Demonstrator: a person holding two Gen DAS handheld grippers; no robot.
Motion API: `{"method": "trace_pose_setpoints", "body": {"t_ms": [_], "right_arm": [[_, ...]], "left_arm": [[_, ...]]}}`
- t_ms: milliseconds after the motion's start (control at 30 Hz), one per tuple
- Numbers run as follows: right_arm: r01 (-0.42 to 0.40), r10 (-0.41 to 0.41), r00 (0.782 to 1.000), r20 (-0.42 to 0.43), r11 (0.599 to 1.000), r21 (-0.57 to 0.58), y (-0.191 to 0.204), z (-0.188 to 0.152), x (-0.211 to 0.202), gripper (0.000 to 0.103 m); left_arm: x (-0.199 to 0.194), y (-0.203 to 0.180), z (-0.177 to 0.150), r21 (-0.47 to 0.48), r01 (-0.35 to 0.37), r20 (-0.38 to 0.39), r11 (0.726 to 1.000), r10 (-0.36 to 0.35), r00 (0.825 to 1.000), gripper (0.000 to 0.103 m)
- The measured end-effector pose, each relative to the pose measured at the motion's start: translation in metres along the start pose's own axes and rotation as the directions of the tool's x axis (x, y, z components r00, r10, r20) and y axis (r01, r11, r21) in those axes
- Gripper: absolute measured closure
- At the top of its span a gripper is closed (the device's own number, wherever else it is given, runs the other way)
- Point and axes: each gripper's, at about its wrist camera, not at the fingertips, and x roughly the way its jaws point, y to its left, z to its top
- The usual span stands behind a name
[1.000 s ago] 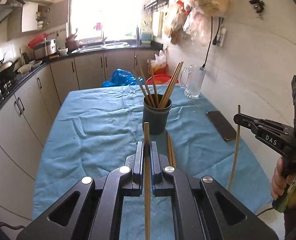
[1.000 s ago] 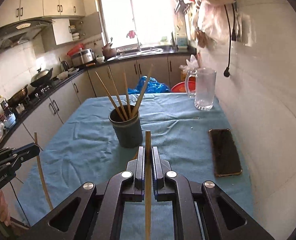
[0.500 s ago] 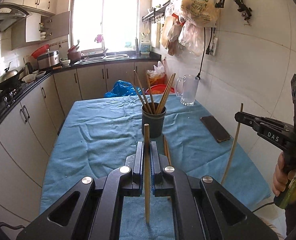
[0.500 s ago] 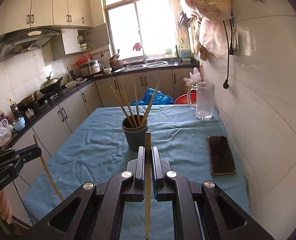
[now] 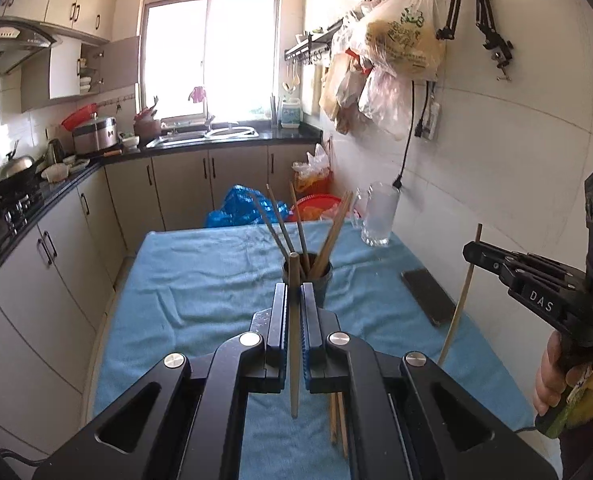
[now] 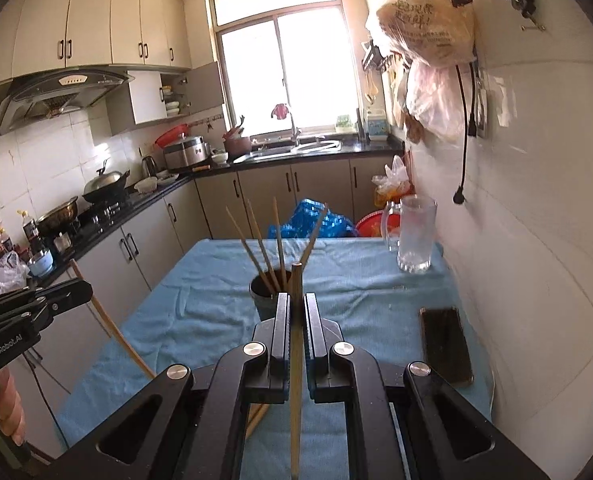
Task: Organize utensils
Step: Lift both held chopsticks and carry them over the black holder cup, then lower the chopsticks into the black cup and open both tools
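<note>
Both the left gripper (image 5: 294, 292) and right gripper (image 6: 295, 300) pinch a thin wooden chopstick (image 5: 293, 336); tips should clear the dark round cup (image 5: 323, 276) ahead before lowering.

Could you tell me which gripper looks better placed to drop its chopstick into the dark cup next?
Neither has a clear edge. The left gripper and the right gripper are each shut on one upright chopstick, and each faces the dark cup. In each view, the cup sits just beyond the fingertips.

Home kitchen, range hood (image 6: 62, 94), sink (image 5: 200, 136), wall cabinets (image 6: 92, 28)
</note>
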Motion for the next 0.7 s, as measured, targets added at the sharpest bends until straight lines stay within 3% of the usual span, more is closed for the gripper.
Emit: {"method": "trace_pose_setpoints", "body": {"t_ms": [400, 700], "right_arm": [[-0.013, 0.007, 0.997, 0.082, 0.997, 0.077, 0.0, 0.091, 0.061, 0.097], [-0.036, 0.008, 0.989, 0.145, 0.981, 0.19, -0.013, 0.137, 0.114, 0.097]], "left_arm": [[0.06, 0.016, 0.112, -0.071, 0.002, 0.058, 0.998, 0.002, 0.998, 0.098], [0.117, 0.009, 0.164, -0.054, -0.007, 0.065, 0.999, 0.011, 0.998, 0.098]]}}
